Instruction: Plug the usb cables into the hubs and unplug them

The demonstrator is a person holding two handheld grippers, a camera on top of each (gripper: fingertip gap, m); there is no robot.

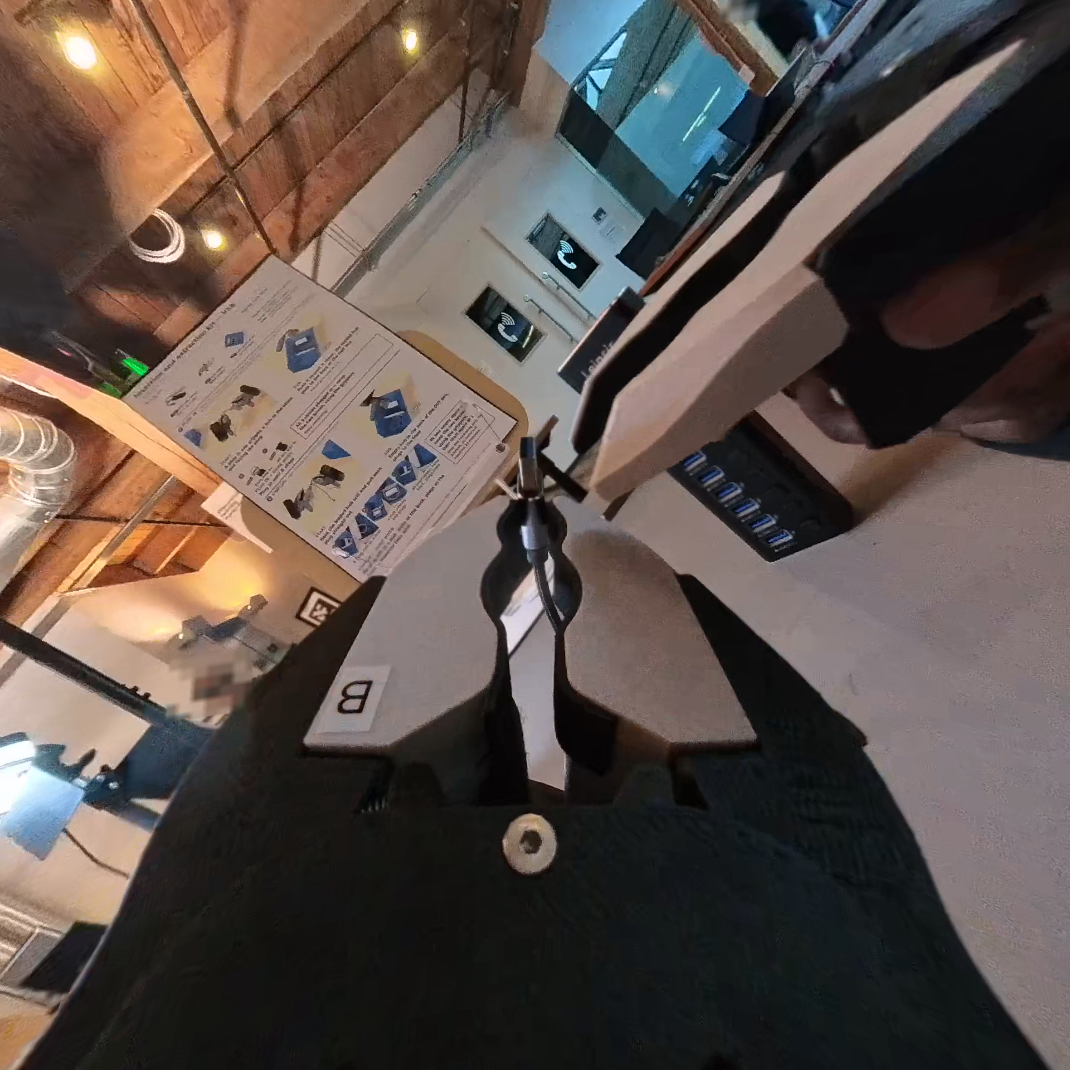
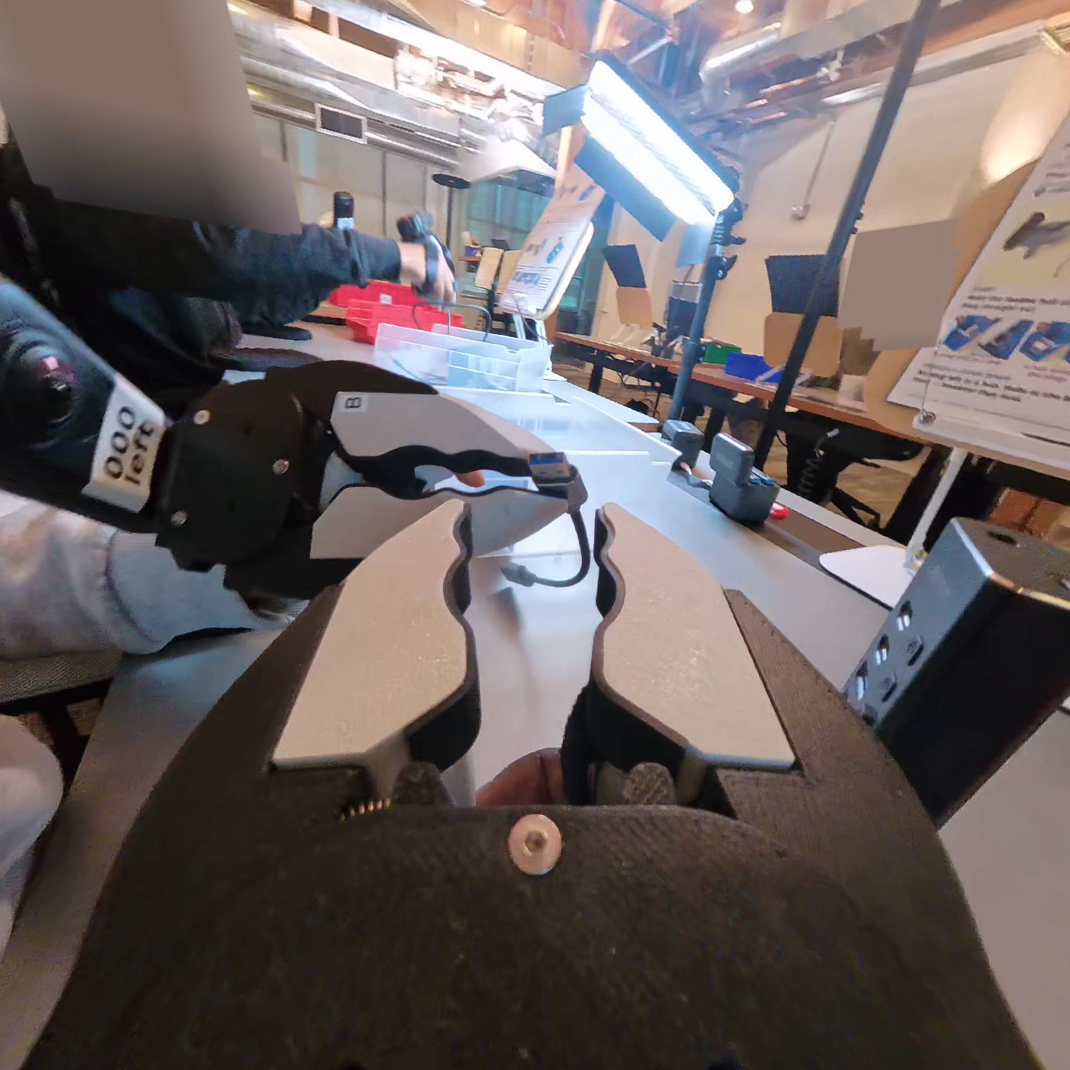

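My left gripper (image 1: 530,505) is shut on a grey USB cable (image 1: 541,570) just behind its plug (image 1: 528,463), which sticks out past the fingertips. In the right wrist view the left gripper (image 2: 547,480) holds that blue-tongued plug (image 2: 553,470) above the table, and the cable (image 2: 582,550) droops to the tabletop with its other end (image 2: 518,573) lying loose. My right gripper (image 2: 532,521) is open and empty, just in front of the hanging cable. It also shows in the left wrist view (image 1: 602,480). A black hub (image 1: 758,504) with a row of blue ports stands to the right (image 2: 955,631).
An instruction sheet (image 1: 324,440) on a stand rises beyond the table's far edge (image 2: 996,359). A grey device (image 2: 735,475) and a light stand pole (image 2: 810,301) stand behind. Another person's arm (image 2: 260,260) works farther along by red bins (image 2: 399,307) and a clear tray (image 2: 463,353). Both grippers' tips are close together, under 4 cm apart.
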